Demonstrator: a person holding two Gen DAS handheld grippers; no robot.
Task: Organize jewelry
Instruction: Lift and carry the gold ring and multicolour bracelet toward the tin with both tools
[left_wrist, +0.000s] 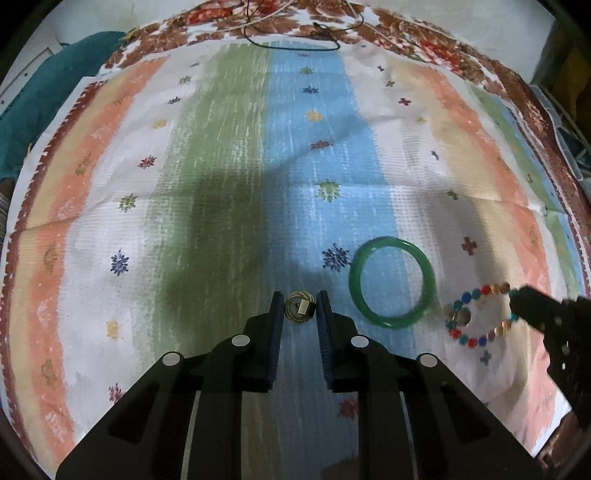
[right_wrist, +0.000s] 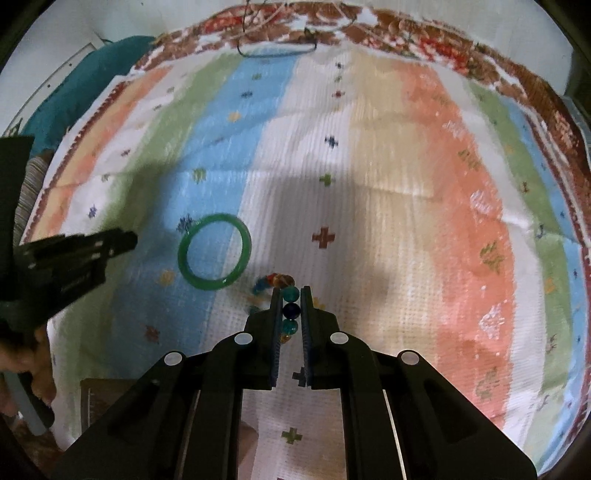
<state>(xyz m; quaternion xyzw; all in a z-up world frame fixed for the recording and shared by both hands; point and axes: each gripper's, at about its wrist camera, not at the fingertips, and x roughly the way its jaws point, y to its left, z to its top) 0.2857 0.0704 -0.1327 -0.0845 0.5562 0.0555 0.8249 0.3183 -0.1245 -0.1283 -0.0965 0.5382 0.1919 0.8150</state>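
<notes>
Right wrist: right tool (right_wrist: 290, 291) grips beaded bracelet (right_wrist: 290, 312), strand running along its fingers.

Striped patterned cloth (left_wrist: 229, 155), teal fabric (left_wrist: 33, 107), floral bedsheet (left_wrist: 424, 33)

Your left gripper (left_wrist: 298, 308) points steeply downward, its jaws drawn in around a small coiled ring (left_wrist: 299, 312) at the tips (whether the pads actually press on it is hard to tell). Your right gripper (right_wrist: 290, 301) tilts down at much the same angle, jaws nearly together and pinching a beaded bracelet (right_wrist: 290, 310) between the pads. Your left hand (right_wrist: 22, 369) wraps the handle below its gripper, fingers curled, at the edge of the right wrist view.
</notes>
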